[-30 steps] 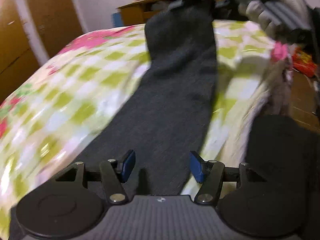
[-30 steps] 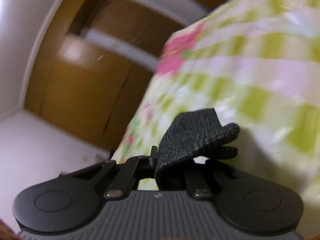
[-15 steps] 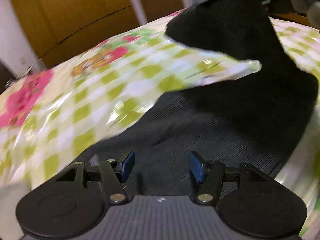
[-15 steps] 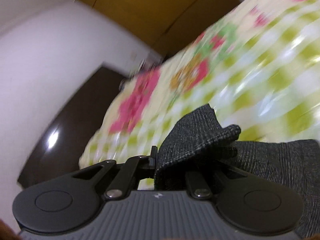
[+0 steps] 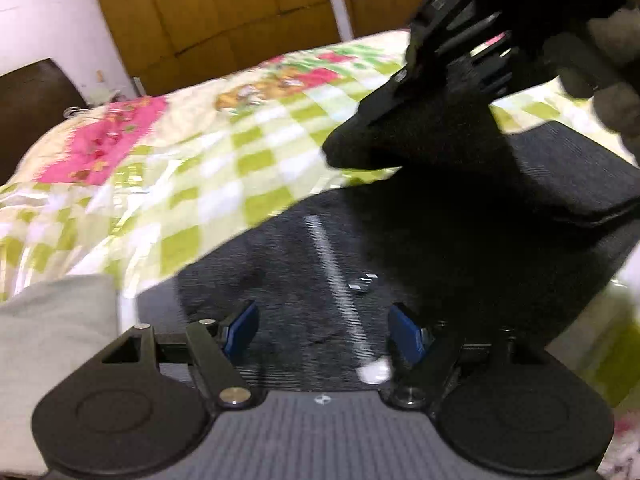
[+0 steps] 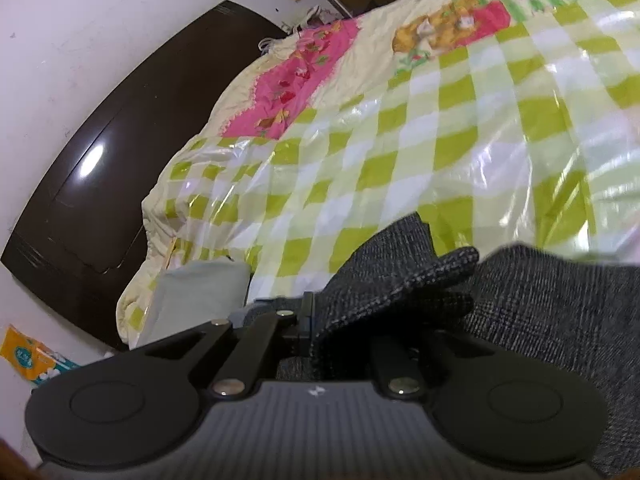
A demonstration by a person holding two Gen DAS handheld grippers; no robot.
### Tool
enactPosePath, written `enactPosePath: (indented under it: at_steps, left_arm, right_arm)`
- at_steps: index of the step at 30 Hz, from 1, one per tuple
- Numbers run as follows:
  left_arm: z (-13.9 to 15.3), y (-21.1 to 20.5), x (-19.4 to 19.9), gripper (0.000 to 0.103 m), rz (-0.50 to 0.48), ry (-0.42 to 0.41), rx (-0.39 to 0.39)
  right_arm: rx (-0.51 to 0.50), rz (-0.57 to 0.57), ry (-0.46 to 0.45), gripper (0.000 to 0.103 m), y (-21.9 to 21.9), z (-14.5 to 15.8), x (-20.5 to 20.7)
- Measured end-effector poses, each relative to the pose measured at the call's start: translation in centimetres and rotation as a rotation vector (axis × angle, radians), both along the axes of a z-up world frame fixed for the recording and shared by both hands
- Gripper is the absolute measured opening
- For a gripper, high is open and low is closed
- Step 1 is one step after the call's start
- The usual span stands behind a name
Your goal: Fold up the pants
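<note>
Dark grey pants (image 5: pixel 304 256) lie on a bed with a green-and-white checked cover (image 5: pixel 224 168). My left gripper (image 5: pixel 322 328) is open, its blue pads low over the waist end of the pants, where a zipper line shows. My right gripper (image 6: pixel 344 320) is shut on the leg end of the pants (image 6: pixel 384 280) and holds it folded back, raised above the lower layer. In the left wrist view the right gripper (image 5: pixel 452 56) hangs over the pants with the fabric end (image 5: pixel 384 140) drooping from it.
A folded pale grey cloth (image 5: pixel 48 336) lies at the bed's near left corner, also in the right wrist view (image 6: pixel 200 292). A dark headboard (image 6: pixel 100 168) and white wall are at left. Wooden wardrobe doors (image 5: pixel 240 12) stand behind the bed.
My right gripper has carried the leg end over toward the waist, doubling the pants. My left gripper stayed open and shifted along the pants to the waist end.
</note>
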State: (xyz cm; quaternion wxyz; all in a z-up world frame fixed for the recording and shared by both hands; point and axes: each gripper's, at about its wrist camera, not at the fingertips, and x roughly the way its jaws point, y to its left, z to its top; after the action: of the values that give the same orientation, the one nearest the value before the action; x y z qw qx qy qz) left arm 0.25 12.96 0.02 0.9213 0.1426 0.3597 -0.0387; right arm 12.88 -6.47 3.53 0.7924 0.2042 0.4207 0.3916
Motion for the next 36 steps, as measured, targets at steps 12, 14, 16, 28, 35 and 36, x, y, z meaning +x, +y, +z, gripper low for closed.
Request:
enactPosePath:
  at_steps: [12, 14, 16, 28, 35, 36]
  left_arm:
    - [-2.0, 3.0, -1.8, 0.083, 0.105, 0.050, -0.113]
    - [-2.2, 3.4, -2.2, 0.083, 0.107, 0.048, -0.125]
    - [-2.4, 3.5, -2.0, 0.083, 0.103, 0.047, -0.131]
    - [-2.8, 4.4, -2.9, 0.083, 0.111, 0.038, -0.174]
    - [-2.8, 4.3, -2.9, 0.083, 0.113, 0.030, -0.184]
    - [-2.8, 4.2, -2.9, 0.083, 0.113, 0.029, -0.184]
  right_arm:
    - [-0.262, 0.329, -0.237, 0.011, 12.9, -1.8, -3.8]
    - [-0.286, 0.342, -0.278, 0.011, 13.7, -1.9, -4.3]
    - [-0.299, 0.342, -0.311, 0.010, 13.9, -1.4, -4.6]
    - [-0.404, 0.428, -0.461, 0.015, 17.3, -1.5, -7.0]
    - [-0.386, 0.428, -0.402, 0.009, 18.4, -2.0, -6.0]
    - [-0.350, 0.409, -0.345, 0.009, 18.1, -2.0, -5.3]
